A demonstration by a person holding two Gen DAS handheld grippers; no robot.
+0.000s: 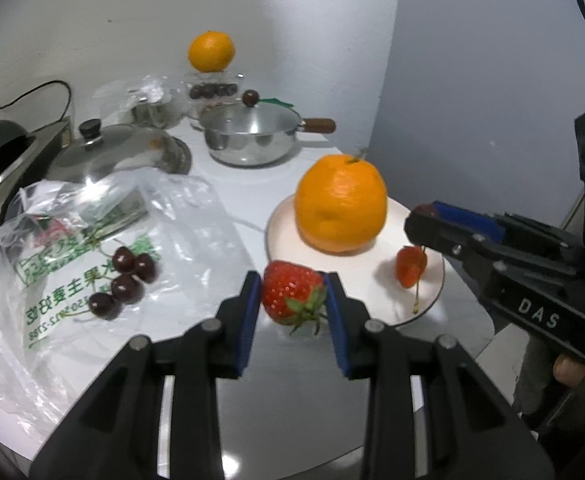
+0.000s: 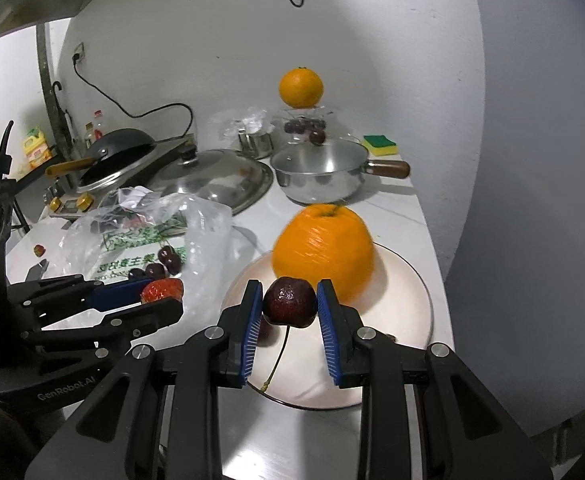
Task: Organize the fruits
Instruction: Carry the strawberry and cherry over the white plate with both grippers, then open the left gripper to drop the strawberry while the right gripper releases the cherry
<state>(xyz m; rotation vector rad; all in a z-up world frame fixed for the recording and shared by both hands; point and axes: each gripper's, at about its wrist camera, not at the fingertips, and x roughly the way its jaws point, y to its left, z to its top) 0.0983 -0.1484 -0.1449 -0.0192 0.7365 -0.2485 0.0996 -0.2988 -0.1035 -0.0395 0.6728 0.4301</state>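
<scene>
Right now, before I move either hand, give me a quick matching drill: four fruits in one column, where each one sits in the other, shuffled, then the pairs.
Things:
1. strawberry
2. dark cherry
3. large orange
4. small orange

Places:
A. standing on the plate
B. on top of the glass jar at the back
C. between the left gripper pads
D. between the right gripper pads

Pairs: 1-C, 2-D, 3-A, 4-B

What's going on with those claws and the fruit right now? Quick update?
Left claw shut on strawberry. Right claw shut on dark cherry, over plate with orange. Path clear.
</scene>
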